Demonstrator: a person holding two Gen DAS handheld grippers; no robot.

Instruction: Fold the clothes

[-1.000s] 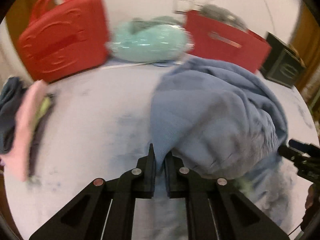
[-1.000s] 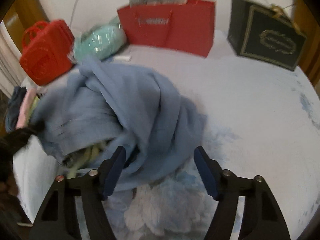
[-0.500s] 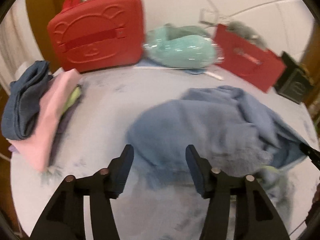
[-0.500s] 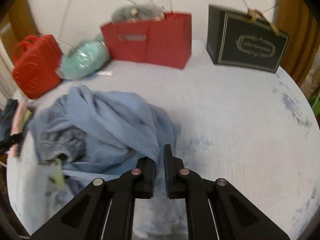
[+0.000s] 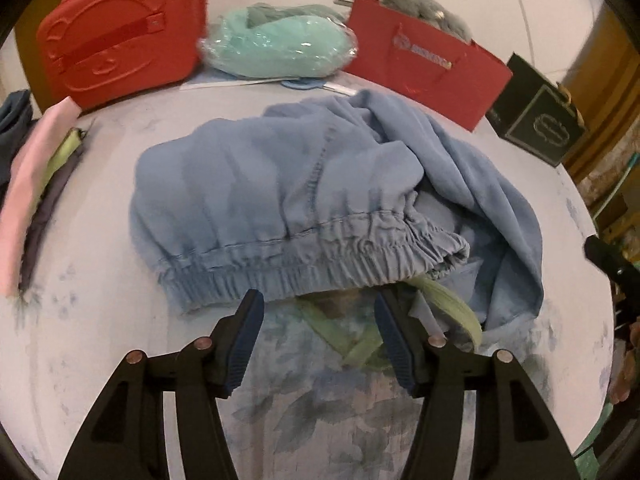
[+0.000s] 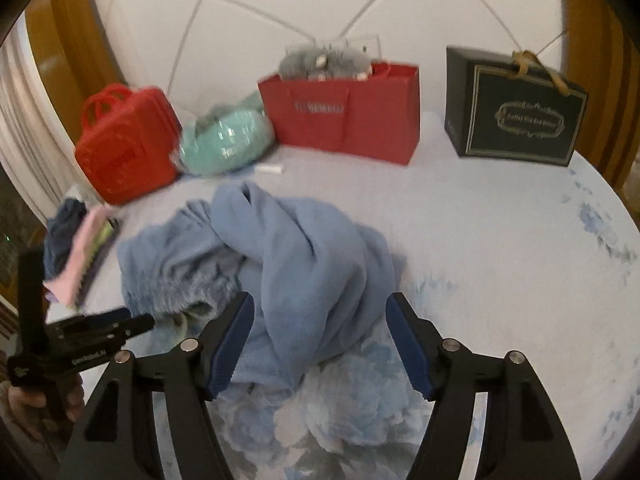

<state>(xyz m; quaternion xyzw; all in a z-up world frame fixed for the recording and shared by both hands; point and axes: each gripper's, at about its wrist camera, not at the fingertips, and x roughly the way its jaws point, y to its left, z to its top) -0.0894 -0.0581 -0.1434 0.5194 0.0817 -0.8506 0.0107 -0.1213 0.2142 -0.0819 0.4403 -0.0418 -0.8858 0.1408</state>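
Observation:
Light blue trousers (image 5: 304, 184) with an elastic waistband (image 5: 320, 256) lie crumpled on the floral bedsheet (image 5: 100, 280). A pale green drawstring (image 5: 452, 300) trails from under the waistband. My left gripper (image 5: 319, 300) is open just in front of the waistband and holds nothing. In the right wrist view the same trousers (image 6: 312, 264) are heaped, one fold reaching down between the fingers of my right gripper (image 6: 320, 320). Its jaws are opening and the pads do not press on the cloth. The left gripper (image 6: 132, 322), held by a hand, shows at the left there.
A stack of folded clothes (image 5: 24, 184) sits at the bed's left edge. Along the back stand a red case (image 5: 120, 32), a mint bundle in plastic (image 5: 280, 48), a red paper bag (image 5: 424, 72) and a black gift bag (image 5: 540, 128).
My left gripper let go of the blue cloth and opened, and the trousers dropped flat on the bed. My right gripper shut, then opened again and rose.

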